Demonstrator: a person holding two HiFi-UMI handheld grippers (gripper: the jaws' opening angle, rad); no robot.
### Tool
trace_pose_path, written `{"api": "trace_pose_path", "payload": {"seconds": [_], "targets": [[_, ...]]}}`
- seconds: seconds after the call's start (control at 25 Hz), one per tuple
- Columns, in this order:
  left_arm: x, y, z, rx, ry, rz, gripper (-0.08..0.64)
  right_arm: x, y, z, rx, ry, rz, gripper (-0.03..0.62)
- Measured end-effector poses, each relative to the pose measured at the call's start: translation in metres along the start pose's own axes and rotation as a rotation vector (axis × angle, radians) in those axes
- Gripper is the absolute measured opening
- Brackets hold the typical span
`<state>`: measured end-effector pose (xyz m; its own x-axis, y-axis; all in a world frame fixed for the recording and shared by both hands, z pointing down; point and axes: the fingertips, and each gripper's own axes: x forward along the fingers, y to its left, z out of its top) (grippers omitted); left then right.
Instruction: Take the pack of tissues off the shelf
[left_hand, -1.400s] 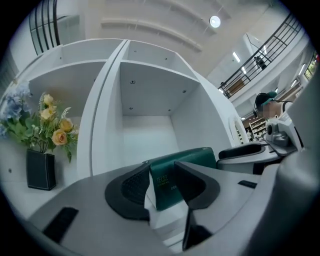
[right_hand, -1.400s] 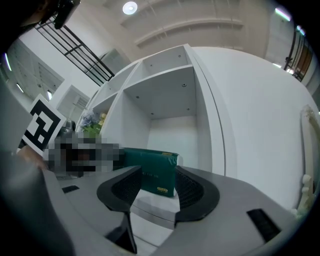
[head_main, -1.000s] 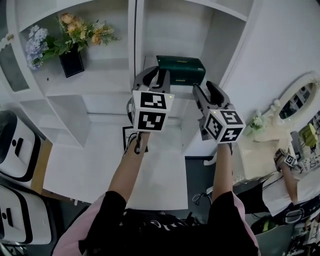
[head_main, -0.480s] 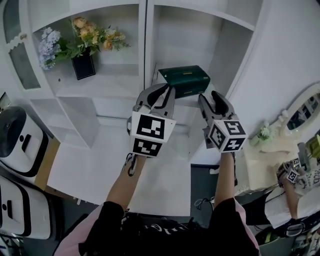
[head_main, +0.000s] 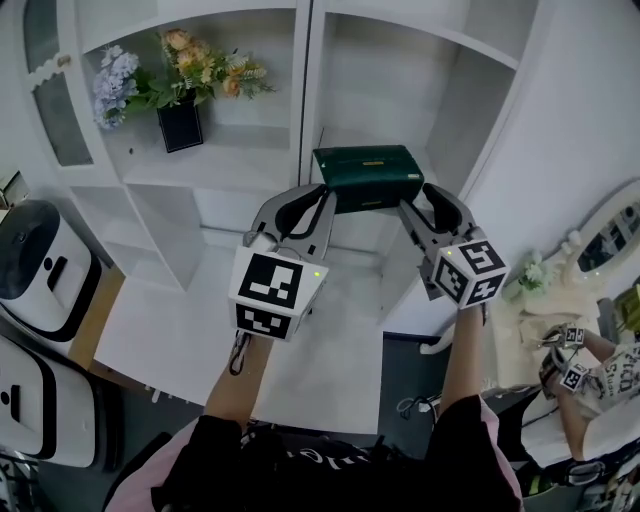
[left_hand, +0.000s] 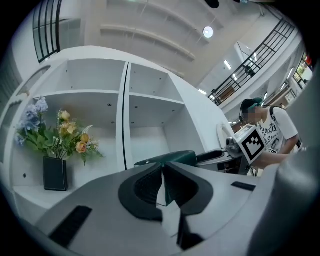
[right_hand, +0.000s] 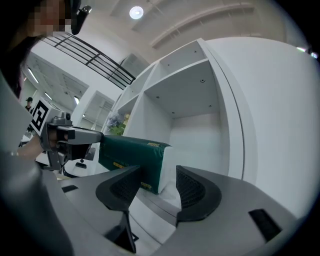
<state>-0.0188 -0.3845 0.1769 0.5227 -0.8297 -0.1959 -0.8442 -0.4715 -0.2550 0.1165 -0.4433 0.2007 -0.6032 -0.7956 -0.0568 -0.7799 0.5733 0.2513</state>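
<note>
A dark green pack of tissues (head_main: 365, 170) lies on the right-hand shelf of a white shelving unit (head_main: 250, 165). My left gripper (head_main: 322, 192) is shut, its tips just at the pack's left end; nothing shows between the pads. In the left gripper view the pack (left_hand: 170, 157) sits right behind the closed left gripper (left_hand: 163, 167). My right gripper (head_main: 416, 195) is at the pack's right end and its jaws are opening. In the right gripper view the pack's white end (right_hand: 130, 152) stands in the right gripper's (right_hand: 157, 175) gap, with the pads off it.
A black vase of flowers (head_main: 180, 125) stands in the left compartment. A vertical divider (head_main: 305, 90) separates the two compartments. White appliances (head_main: 35, 275) sit at the far left. A person (head_main: 590, 360) with marker cubes is at the lower right, near an oval mirror (head_main: 610, 215).
The left gripper's jaws have closed from wide apart to shut beside the pack's left end. The right jaws have spread slightly wider. Both grippers stay close to the pack.
</note>
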Motion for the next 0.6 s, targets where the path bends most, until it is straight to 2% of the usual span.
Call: {"api": "trace_pose_path", "payload": {"seconds": [0.24, 0.32, 0.52, 0.6], "targets": [[-0.007, 0.000, -0.005, 0.006, 0.008, 0.020, 0.031, -0.003, 0.015, 0.001, -0.009, -0.028, 0.057, 0.218], [-0.009, 0.000, -0.006, 0.012, 0.008, 0.029, 0.031, -0.005, 0.017, 0.002, -0.034, -0.038, 0.035, 0.184], [-0.011, 0.001, -0.010, 0.070, -0.014, 0.036, 0.031, -0.015, 0.023, 0.001, -0.051, -0.061, -0.004, 0.158], [-0.011, 0.000, -0.013, 0.062, -0.033, 0.022, 0.040, -0.019, 0.025, 0.000, -0.056, -0.073, -0.015, 0.146]]}}
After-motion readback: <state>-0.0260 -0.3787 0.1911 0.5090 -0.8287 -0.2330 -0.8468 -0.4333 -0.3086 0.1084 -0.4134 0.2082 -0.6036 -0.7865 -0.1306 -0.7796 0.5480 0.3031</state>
